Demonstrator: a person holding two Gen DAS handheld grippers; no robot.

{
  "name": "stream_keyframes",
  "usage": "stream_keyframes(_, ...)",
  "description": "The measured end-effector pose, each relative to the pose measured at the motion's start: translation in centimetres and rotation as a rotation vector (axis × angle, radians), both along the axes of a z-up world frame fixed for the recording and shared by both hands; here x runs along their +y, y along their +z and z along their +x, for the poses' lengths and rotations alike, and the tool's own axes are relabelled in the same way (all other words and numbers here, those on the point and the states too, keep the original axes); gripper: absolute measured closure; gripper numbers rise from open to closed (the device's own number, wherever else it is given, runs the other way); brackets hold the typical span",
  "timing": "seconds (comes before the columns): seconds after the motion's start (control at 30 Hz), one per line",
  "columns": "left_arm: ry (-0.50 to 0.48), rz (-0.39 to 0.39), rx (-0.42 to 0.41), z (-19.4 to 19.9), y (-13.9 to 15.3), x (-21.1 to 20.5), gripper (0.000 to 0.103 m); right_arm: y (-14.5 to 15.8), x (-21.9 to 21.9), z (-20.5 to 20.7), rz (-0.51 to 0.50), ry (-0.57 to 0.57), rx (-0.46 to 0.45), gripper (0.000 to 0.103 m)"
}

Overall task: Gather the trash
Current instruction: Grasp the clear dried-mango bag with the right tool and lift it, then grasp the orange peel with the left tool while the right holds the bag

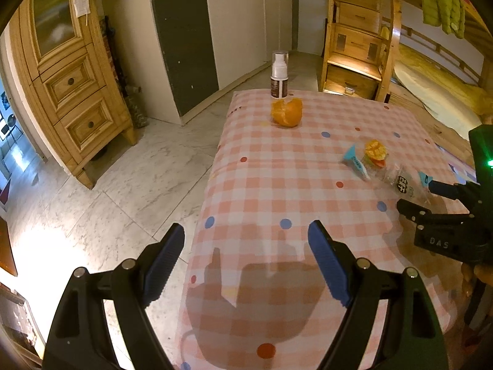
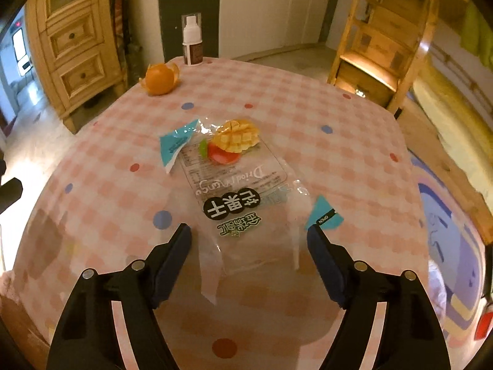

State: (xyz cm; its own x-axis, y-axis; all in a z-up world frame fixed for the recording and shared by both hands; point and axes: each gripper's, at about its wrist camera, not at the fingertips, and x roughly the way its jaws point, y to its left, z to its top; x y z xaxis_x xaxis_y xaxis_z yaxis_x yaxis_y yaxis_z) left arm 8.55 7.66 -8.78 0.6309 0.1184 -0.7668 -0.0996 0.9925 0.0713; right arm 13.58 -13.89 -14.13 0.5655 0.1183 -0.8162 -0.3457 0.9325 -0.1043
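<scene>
A clear dried-mango wrapper [image 2: 234, 185] with blue corners lies flat on the pink checked tablecloth [image 2: 308, 123]. Its near end sits between the fingers of my right gripper [image 2: 248, 231], which is open; the pads are not pressing on it. In the left wrist view the same wrapper [image 1: 391, 175] lies at the right, with the right gripper [image 1: 416, 195] at its end. A half-peeled orange [image 1: 286, 114] sits in its peel near the far edge. My left gripper [image 1: 246, 231] hangs open over the table's left edge, holding nothing.
A white spray bottle [image 1: 279, 77] stands behind the orange at the table's far edge. A wooden cabinet [image 1: 71, 77] is across the marble floor [image 1: 123, 185] on the left. Wooden stair drawers [image 1: 354, 46] and a bed [image 1: 437, 92] are on the right.
</scene>
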Motion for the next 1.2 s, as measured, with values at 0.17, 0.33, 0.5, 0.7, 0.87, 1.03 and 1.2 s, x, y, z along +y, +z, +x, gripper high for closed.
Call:
stream_keyframes(0.17,-0.003,0.002,0.002,0.0,-0.1,-0.3,0.023,0.1,0.7,-0.3,-0.043,0.072,-0.042,0.039)
stream_keyframes(0.33,-0.003,0.001,0.001,0.0,0.0,-0.2,0.023,0.0,-0.5,1.0,0.108,0.072,0.041,0.053)
stream_keyframes(0.5,-0.002,0.0,0.001,0.0,0.0,-0.4,0.023,0.2,-0.4,1.1,0.144,0.098,0.06,0.081)
stream_keyframes(0.7,-0.008,0.011,-0.009,-0.1,0.1,-0.4,0.023,0.9,-0.8,0.7,0.192,0.067,0.058,0.096)
stream_keyframes(0.87,-0.01,0.024,-0.009,0.5,0.1,-0.8,0.023,2.6,-1.3,0.0,0.169,0.037,-0.026,0.1)
stream_keyframes(1.03,-0.024,0.029,-0.023,2.2,0.3,-1.0,0.023,4.5,-2.0,0.1,0.183,0.012,-0.069,0.1)
stream_keyframes(1.2,-0.05,0.007,-0.031,6.2,-0.1,-1.5,0.023,4.6,-2.7,1.1,0.191,0.0,-0.071,0.1)
